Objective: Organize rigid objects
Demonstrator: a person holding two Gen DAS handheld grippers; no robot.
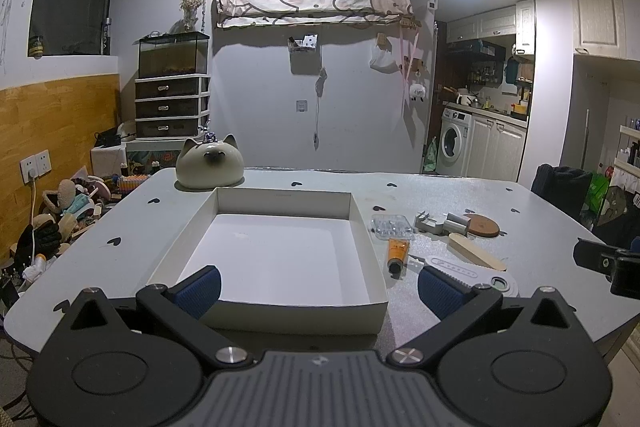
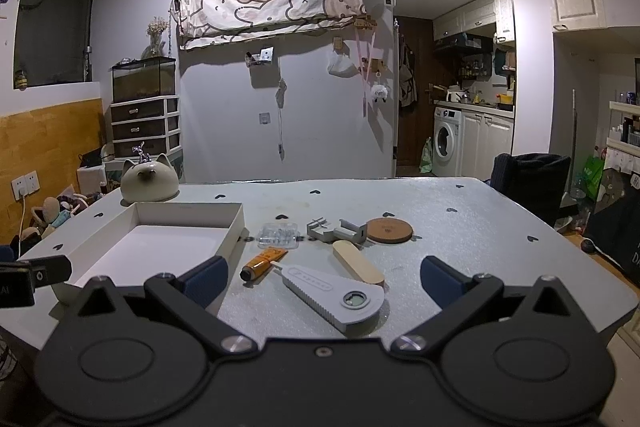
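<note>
A white shallow box (image 1: 362,227) (image 2: 232,227) lies empty on the grey table. To its right lie an orange tube (image 2: 262,263) (image 1: 397,254), a clear plastic case (image 2: 279,235) (image 1: 391,227), a grey clip part (image 2: 338,230) (image 1: 442,223), a round cork coaster (image 2: 389,230) (image 1: 483,225), a wooden stick (image 2: 358,262) (image 1: 476,251) and a grey flat tool (image 2: 334,289) (image 1: 470,273). My left gripper (image 1: 318,291) is open and empty above the box's near edge. My right gripper (image 2: 324,281) is open and empty, just short of the grey tool.
A cat-shaped ceramic pot (image 1: 210,167) (image 2: 149,183) stands at the table's far left corner behind the box. The table (image 2: 480,227) has heart marks. Clutter lies on the floor at left (image 1: 60,211). A dark chair (image 2: 528,183) stands at the right.
</note>
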